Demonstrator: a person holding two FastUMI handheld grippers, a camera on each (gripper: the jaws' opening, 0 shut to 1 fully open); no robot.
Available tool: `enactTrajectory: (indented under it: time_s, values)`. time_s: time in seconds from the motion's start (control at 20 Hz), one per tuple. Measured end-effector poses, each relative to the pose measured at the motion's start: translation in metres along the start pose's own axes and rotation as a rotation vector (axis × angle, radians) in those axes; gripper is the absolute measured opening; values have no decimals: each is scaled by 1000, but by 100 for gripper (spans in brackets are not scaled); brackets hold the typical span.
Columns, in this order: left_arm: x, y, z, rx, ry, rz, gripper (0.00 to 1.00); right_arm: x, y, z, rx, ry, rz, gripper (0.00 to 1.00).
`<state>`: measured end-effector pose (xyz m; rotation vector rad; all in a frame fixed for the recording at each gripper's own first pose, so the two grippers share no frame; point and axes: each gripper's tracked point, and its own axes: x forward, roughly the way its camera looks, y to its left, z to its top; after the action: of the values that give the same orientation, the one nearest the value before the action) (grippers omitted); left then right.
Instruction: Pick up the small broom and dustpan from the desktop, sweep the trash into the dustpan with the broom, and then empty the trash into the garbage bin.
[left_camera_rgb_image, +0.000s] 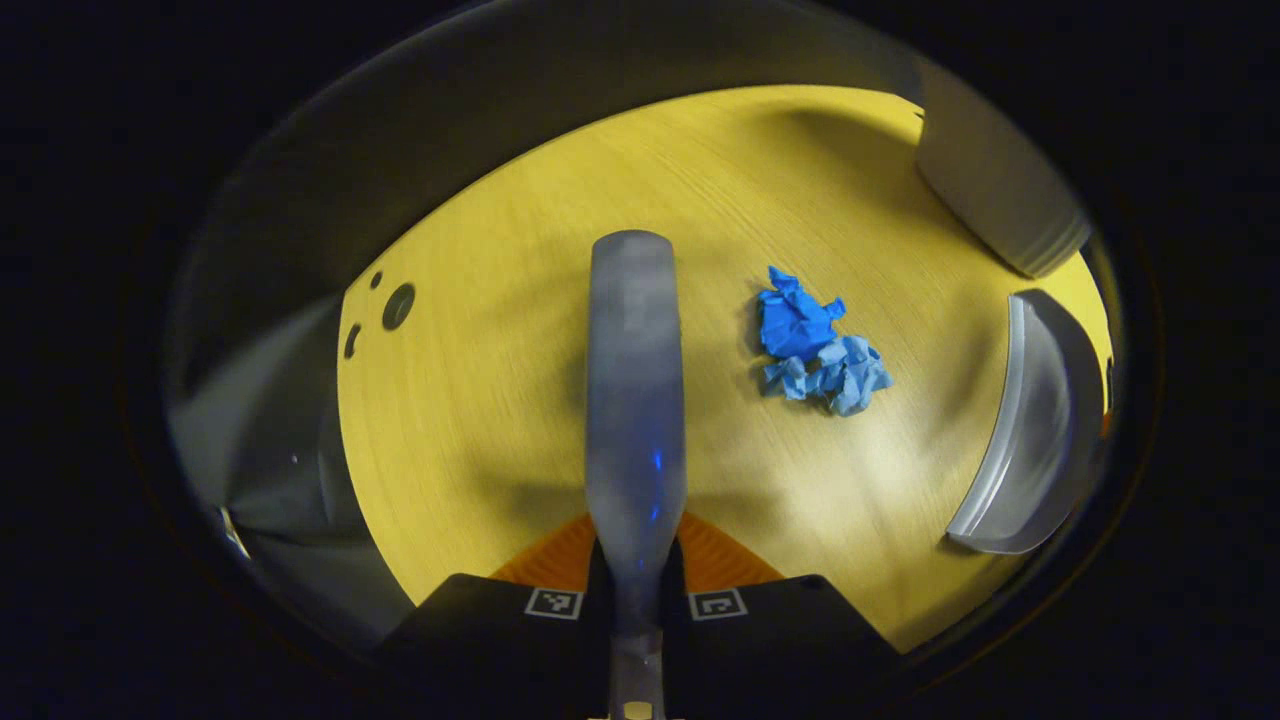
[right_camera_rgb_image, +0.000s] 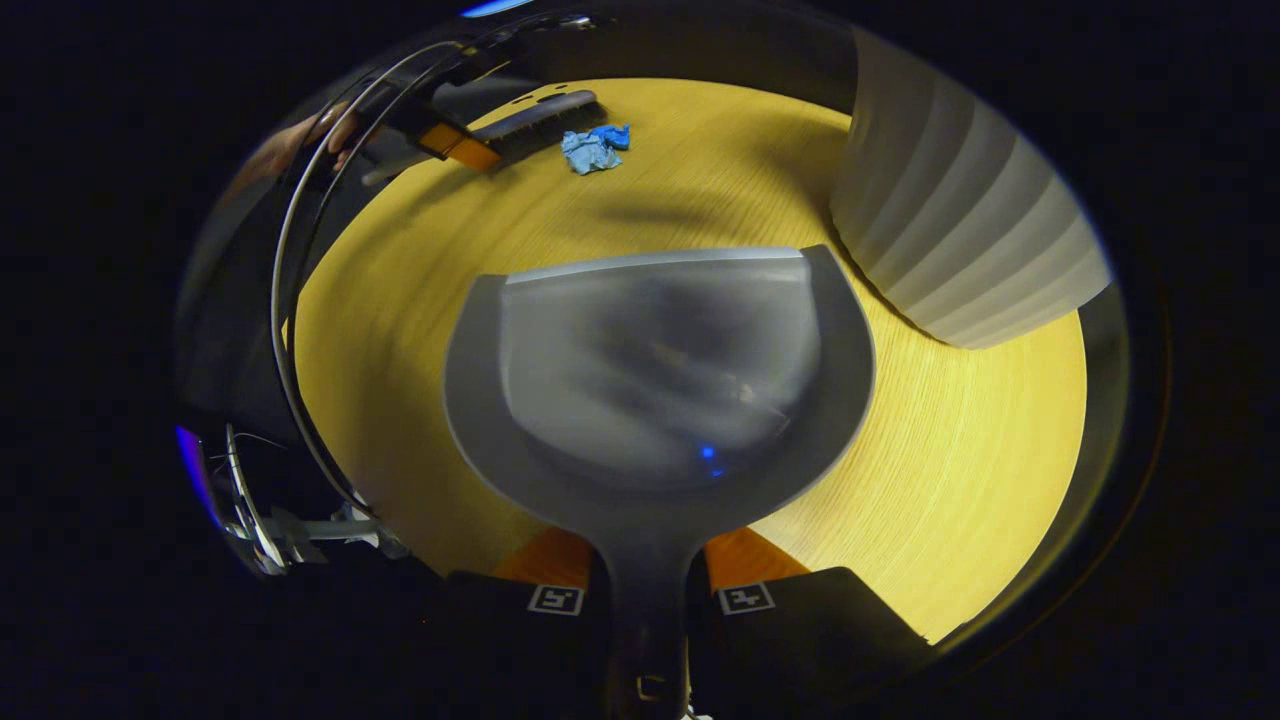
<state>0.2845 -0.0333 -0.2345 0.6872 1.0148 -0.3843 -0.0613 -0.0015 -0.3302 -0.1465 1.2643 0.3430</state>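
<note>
Yellow wood-grain desktop (left_camera_rgb_image: 520, 420) under dim, uneven light, crossed by soft shadows. Three dark holes (left_camera_rgb_image: 397, 306) near its far left edge in the left gripper view. Dark surroundings beyond the rim on every side. Thin curved cable (right_camera_rgb_image: 285, 300) along the desktop's left edge in the right gripper view, with some blurred metal hardware (right_camera_rgb_image: 290, 530) below it.

Left gripper (left_camera_rgb_image: 636, 590) at bottom centre of the left gripper view, fingers clamped on the broom handle (left_camera_rgb_image: 634, 420), right gripper (right_camera_rgb_image: 648, 595) at bottom centre of the right gripper view, clamped on the dustpan handle (right_camera_rgb_image: 648, 590), a hand (right_camera_rgb_image: 300, 140) at upper left there
</note>
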Motion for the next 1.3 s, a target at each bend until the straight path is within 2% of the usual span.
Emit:
enactTrajectory:
  time_s: [0.05,0.25,0.3,0.35,0.4,0.45,0.6,0.65,0.7,0.9,1.0,1.25,1.3]
  values:
    - [1,-3,7,39,-5,-4,27,0,-1,1,0,-5,2,34]
    - [2,-17,23,227,-36,-41,21,1,-3,-2,-25,-6,3,34]
    - [2,-22,23,274,-44,-54,25,1,-3,-3,-33,-8,1,34]
    - [4,-27,23,300,-46,-79,29,1,-4,-2,-46,-14,-2,34]
    - [6,-35,20,308,-50,-113,25,0,-4,-3,-47,-16,-2,34]
    - [5,-43,16,305,-50,-142,28,1,-4,-5,-43,-18,-1,34]
    - [-1,-65,-4,288,-43,-220,22,1,-5,-5,-53,-29,4,34]
    - [-2,-75,-11,282,-40,-240,28,1,-5,-4,-58,-29,6,34]
    - [4,-71,-16,279,-38,-259,25,1,-5,-4,-60,-33,8,34]
    - [4,-93,-40,254,-8,-350,22,1,-6,-5,-70,-33,5,34]
    - [-3,-104,-46,262,8,-383,25,2,-6,-5,-68,-35,5,34]
    - [-22,-133,-54,166,45,-485,27,2,-6,-5,-67,-60,-6,34]
    - [-24,-136,-54,154,44,-487,25,2,-7,-5,-68,-64,-13,34]
